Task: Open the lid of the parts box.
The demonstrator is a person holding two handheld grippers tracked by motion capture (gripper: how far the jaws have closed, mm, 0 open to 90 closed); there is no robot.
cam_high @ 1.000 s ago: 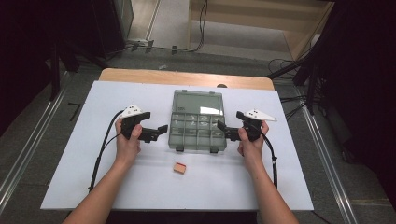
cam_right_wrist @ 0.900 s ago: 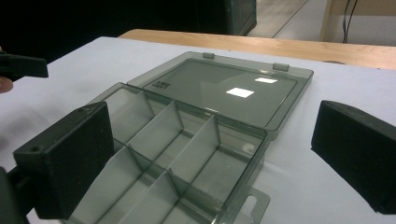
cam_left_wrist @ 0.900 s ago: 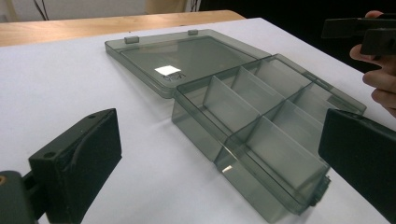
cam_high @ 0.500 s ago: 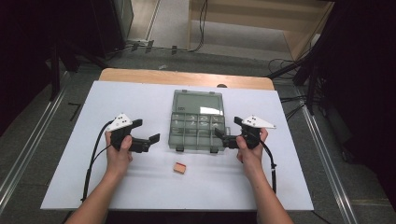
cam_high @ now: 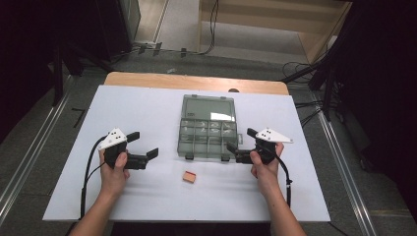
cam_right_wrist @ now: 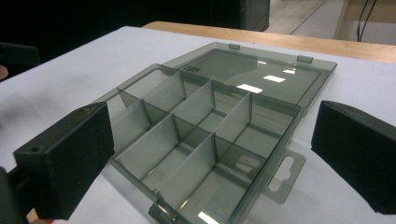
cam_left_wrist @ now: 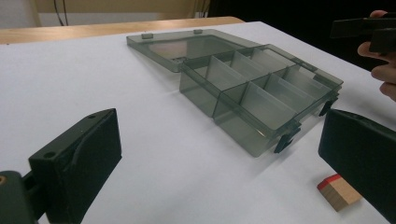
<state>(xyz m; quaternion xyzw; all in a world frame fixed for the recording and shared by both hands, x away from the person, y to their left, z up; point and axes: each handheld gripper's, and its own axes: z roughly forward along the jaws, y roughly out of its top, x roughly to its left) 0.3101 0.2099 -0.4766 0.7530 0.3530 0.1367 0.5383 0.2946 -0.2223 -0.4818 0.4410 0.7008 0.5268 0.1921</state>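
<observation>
Both grippers are hovering with fingers apart, empty: left gripper (cam_high: 145, 158), right gripper (cam_high: 237, 147) flanking the open organizer box (cam_high: 206, 129). Small wooden block (cam_high: 189, 176) is lying on the table (cam_high: 147, 113) just before it. Likely next: grasping the block, needing descent over it.

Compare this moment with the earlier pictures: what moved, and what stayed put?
Both hands pulled back from the open box toward the person. The left gripper, close to the box's left side a second ago, now sits farther left and nearer the table's front edge. The right gripper drew back only slightly, and its jaws are near the box's right front corner. Both are open and hold nothing. The box, its lid flat, and the small block have not shifted.
</observation>
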